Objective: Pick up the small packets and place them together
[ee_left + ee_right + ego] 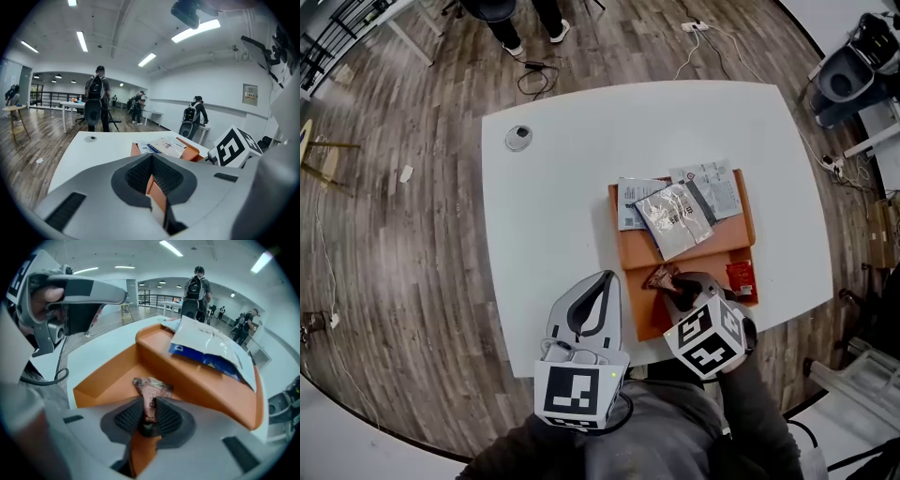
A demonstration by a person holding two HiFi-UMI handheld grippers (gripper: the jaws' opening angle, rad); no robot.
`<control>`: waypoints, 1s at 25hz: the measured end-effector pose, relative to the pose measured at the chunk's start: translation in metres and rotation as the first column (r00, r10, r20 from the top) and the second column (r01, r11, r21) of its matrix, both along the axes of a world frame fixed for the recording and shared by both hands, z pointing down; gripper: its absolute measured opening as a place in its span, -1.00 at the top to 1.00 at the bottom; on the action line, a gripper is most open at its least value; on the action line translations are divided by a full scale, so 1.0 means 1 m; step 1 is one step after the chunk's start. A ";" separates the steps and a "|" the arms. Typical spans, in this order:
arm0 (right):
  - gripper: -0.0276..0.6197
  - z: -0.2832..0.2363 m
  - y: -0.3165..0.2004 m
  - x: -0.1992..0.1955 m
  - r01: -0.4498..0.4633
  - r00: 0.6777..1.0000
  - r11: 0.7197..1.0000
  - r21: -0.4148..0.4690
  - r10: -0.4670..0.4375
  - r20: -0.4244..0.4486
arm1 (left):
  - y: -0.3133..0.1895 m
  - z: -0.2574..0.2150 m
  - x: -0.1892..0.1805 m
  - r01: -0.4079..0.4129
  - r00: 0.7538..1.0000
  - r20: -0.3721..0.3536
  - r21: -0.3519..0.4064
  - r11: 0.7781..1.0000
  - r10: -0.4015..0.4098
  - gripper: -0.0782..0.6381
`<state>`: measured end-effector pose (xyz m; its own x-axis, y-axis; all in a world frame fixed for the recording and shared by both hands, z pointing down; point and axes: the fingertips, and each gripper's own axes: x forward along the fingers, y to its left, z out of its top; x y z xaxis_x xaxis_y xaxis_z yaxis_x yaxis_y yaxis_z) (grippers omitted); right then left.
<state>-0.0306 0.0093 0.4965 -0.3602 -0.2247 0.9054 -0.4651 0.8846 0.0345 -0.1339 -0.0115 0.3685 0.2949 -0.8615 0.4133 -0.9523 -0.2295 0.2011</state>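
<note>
In the orange tray [639,255], silver packets [675,217] piled, right tongs [670,285] gripping brown packet [659,277], left tongs [607,278] closed, empty.

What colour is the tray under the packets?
Orange. The flat orange tray shows best in the head view.

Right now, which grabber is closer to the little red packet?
Right. The right gripper, pinching a brown packet, sits just beside the red packet on the orange tray; the left gripper hovers off the tray's other side.
</note>
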 end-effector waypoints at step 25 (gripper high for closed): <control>0.66 -0.125 -0.068 0.025 -0.030 0.987 0.970 0.240 -0.009 0.159 | -0.039 -0.059 0.044 -0.025 0.999 0.050 0.138 0.990 0.019 0.79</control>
